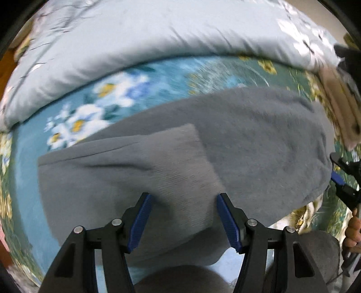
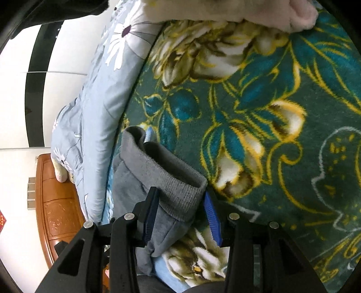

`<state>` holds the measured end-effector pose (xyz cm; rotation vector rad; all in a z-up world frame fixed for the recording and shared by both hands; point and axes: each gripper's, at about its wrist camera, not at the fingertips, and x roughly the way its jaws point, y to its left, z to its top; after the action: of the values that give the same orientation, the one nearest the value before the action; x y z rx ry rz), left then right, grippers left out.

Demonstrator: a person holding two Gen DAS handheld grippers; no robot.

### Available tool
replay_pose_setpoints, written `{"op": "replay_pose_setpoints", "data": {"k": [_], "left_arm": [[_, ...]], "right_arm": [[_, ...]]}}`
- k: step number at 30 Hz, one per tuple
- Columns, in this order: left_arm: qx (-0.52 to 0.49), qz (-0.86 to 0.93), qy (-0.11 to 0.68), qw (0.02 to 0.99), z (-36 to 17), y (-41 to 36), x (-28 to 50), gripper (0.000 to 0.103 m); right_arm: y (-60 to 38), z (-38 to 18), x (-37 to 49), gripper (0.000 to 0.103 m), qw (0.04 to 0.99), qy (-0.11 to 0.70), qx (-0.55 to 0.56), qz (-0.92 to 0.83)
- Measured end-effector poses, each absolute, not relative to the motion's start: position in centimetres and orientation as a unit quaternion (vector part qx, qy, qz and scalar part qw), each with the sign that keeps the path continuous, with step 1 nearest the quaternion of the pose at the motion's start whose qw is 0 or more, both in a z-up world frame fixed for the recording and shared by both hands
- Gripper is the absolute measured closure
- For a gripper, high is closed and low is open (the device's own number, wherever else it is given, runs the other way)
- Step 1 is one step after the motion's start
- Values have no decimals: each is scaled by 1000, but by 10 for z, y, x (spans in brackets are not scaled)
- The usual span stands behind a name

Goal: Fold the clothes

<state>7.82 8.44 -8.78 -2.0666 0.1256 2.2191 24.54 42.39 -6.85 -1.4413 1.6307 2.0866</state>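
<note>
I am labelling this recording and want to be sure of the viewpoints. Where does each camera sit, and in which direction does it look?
Left wrist: sits on the left gripper, looks along its open fingers at the grey sweatpants on the floral blanket; the right gripper and a bare hand show at the right edge.
Right wrist: sits on the right gripper, looks along its open fingers at a ribbed cuff, with a wooden cabinet at the left.
Shared: sweatpants, blanket, pale blue quilt.

Open floral blanket [image 2: 270, 135] lies clear right of the grey garment [image 1: 225, 139], while the pale-blue quilt [image 1: 112, 45] bounds the far side and a pink cloth [image 2: 300, 15] blocks the far corner.
</note>
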Motion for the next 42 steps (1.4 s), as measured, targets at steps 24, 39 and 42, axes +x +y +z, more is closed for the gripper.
{"op": "replay_pose_setpoints", "data": {"k": [24,39,42], "left_arm": [[-625,762,-162,-40,-53,-119,152,36],[-576,757,-294,-92,-51,-234,226,36],[-574,754,-303,-99,-52,-248,236,36]], "right_arm": [[347,56,190,84,21,430,-440,788],[61,101,137,88,-250,217,-511,793],[13,60,144,88,-255,173,-563,767]]}}
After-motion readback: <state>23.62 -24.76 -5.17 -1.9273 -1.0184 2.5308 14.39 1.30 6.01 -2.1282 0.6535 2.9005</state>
